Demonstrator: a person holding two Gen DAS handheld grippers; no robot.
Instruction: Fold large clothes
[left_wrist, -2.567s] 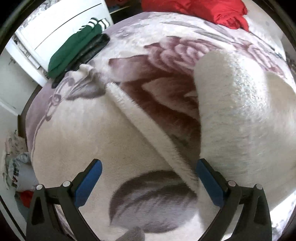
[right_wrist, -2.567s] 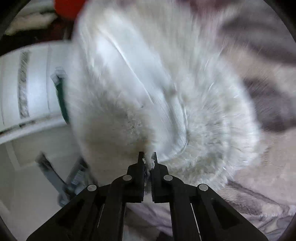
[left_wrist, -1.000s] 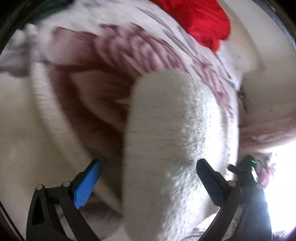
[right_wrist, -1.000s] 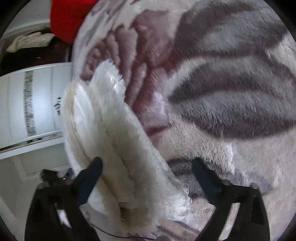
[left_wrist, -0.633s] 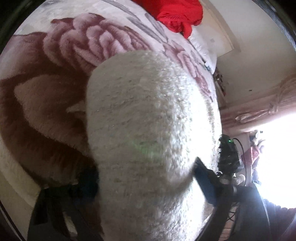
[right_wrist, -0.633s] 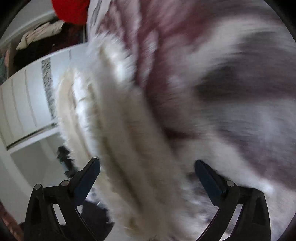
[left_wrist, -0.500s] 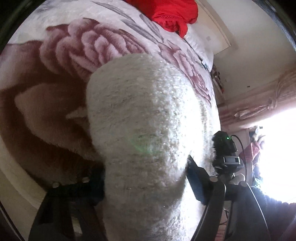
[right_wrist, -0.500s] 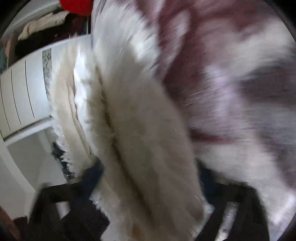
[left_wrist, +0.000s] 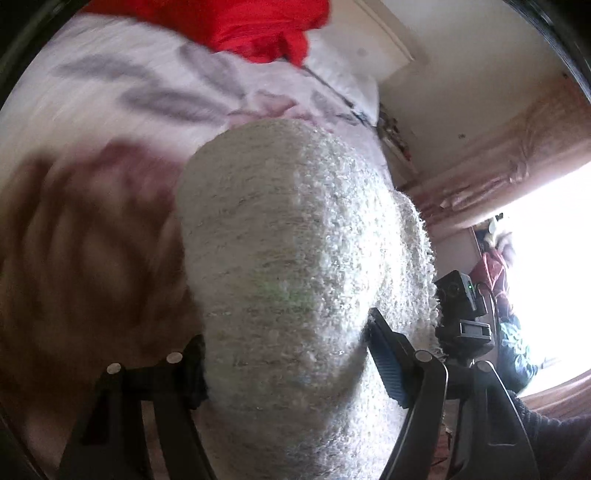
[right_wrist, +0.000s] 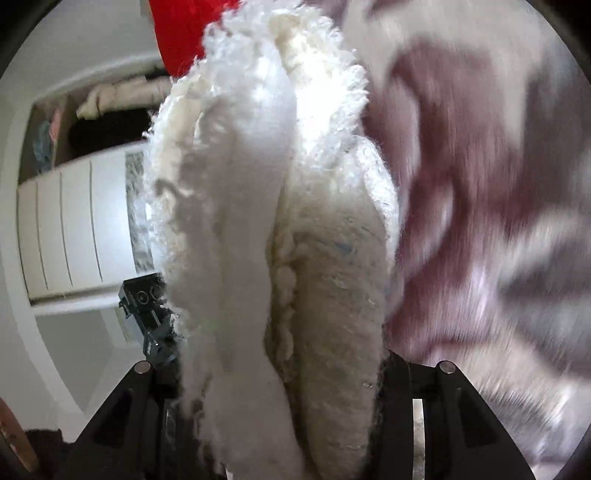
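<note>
Both grippers now closed in on fleece (left_wrist: 295, 266), earlier spread clear of it. Blanket (left_wrist: 110, 122) below, ahead. Fleece bundle runs forward between both. Left gripper (left_wrist: 286, 363) clamps rounded fold; right gripper (right_wrist: 280, 373) closing, squeezing stacked edges.

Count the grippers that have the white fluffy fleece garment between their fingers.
2. The left gripper clamps the white fluffy fleece garment as a bundle. The right gripper has folded layers between its jaws, which are closing on them.
</note>
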